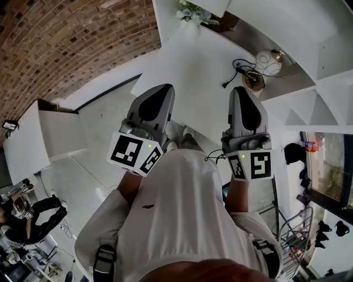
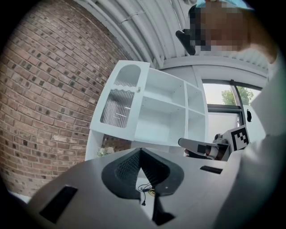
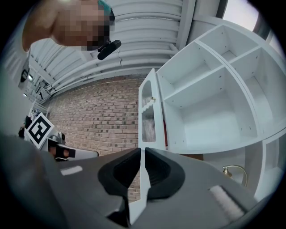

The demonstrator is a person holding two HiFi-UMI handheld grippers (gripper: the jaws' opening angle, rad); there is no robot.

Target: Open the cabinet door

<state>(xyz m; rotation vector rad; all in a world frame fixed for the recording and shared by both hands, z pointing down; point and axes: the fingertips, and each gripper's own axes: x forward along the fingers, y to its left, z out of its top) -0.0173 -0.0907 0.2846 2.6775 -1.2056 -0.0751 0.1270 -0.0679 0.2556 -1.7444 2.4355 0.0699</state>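
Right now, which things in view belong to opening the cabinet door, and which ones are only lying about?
Belong to the job:
- cabinet door, already standing open
- white cabinet
- left gripper, shut and empty
- right gripper, jaws slightly apart, empty

Only lying about:
- lamp
- flowers
- black cable

Rough, matt red-brown brick wall point(image 2: 44, 98). Smooth, satin white painted cabinet point(image 3: 214, 112); ribbed translucent pane point(image 2: 117, 107) in cabinet door point(image 2: 127, 74). Matt grey plastic left tool point(image 2: 140, 151), black textured pads point(image 2: 127, 169). Glossy brass lamp base point(image 1: 254, 82).
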